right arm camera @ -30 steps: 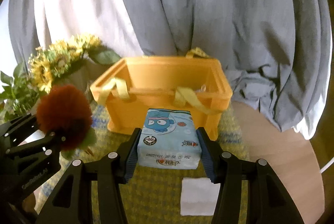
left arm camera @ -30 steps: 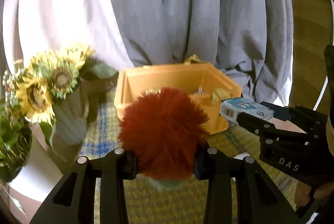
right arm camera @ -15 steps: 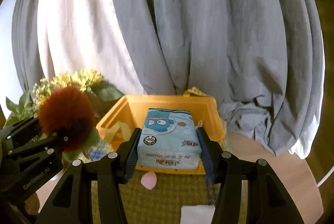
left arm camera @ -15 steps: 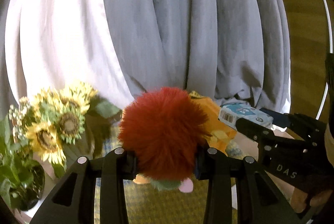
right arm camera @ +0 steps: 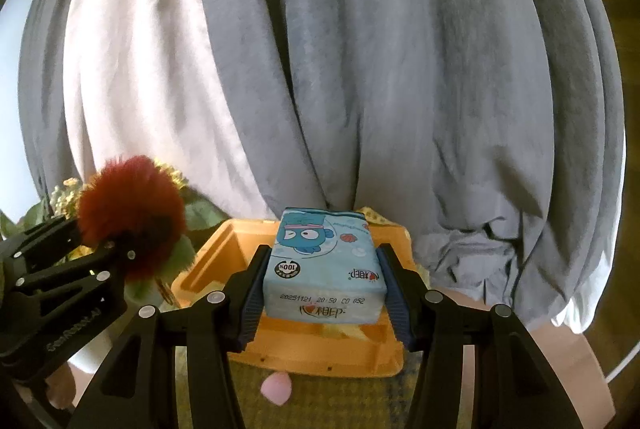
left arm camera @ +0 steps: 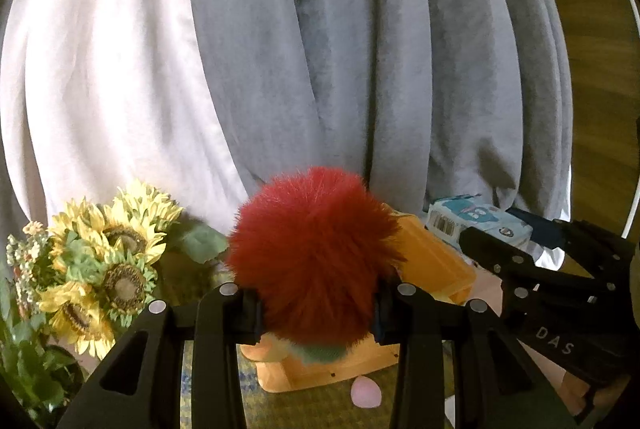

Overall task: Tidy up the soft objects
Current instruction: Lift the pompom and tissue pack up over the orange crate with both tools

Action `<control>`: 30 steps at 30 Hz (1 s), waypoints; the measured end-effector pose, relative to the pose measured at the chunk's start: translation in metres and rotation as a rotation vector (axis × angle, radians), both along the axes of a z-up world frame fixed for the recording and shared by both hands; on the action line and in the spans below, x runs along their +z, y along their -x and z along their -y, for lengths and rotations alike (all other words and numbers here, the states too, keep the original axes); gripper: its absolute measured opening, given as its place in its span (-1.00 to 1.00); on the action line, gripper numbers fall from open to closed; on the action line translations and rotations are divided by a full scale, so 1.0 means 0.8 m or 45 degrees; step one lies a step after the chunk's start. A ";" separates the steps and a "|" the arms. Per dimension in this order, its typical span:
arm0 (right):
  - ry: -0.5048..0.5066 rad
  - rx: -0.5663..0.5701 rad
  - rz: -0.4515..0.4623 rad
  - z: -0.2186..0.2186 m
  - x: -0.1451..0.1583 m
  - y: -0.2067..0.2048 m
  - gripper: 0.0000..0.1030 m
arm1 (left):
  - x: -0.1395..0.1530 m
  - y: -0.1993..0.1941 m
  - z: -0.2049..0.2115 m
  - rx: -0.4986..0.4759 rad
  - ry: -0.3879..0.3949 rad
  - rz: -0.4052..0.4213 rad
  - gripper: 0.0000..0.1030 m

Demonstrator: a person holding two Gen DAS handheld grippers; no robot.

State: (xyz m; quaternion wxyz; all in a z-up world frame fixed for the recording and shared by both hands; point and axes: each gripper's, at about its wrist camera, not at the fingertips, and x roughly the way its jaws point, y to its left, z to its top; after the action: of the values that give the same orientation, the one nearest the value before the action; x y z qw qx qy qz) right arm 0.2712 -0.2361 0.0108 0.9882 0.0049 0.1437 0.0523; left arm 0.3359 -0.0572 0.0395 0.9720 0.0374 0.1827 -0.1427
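My left gripper (left arm camera: 316,303) is shut on a fluffy red pompom toy (left arm camera: 314,253) and holds it in the air just in front of the orange basket (left arm camera: 438,261). The toy also shows in the right wrist view (right arm camera: 130,215), left of the basket (right arm camera: 320,349). My right gripper (right arm camera: 322,291) is shut on a blue tissue pack (right arm camera: 324,265) with a cartoon fish, held above the basket's front rim. The pack shows in the left wrist view (left arm camera: 478,223), to the right of the toy.
A vase of sunflowers (left arm camera: 108,265) stands at the left. A small pink soft piece (right arm camera: 276,387) lies on the yellow-green checked cloth (right arm camera: 320,405) in front of the basket. Grey and white curtains (right arm camera: 340,69) hang behind. The round wooden table edge (right arm camera: 580,369) is at the right.
Both grippers have risen and moved toward the basket with their loads. The basket now sits lower and closer in both views, and the pink piece has come into view.
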 end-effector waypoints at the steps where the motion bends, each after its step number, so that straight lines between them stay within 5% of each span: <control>1: 0.001 0.000 0.004 0.000 0.001 -0.004 0.04 | 0.000 -0.005 0.001 0.005 -0.004 -0.003 -0.28; 14: 0.055 -0.008 -0.019 -0.007 -0.004 -0.068 0.04 | -0.021 -0.076 0.010 0.037 -0.045 -0.083 -0.28; 30: 0.106 -0.013 -0.179 -0.009 -0.047 -0.142 0.04 | -0.077 -0.148 0.028 0.032 -0.121 -0.252 -0.28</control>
State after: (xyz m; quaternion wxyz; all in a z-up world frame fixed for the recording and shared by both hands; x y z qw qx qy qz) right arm 0.3849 -0.2287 -0.0265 0.9753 -0.0319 0.2148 0.0408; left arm 0.4542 -0.0793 -0.0221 0.9481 0.0668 0.2846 -0.1247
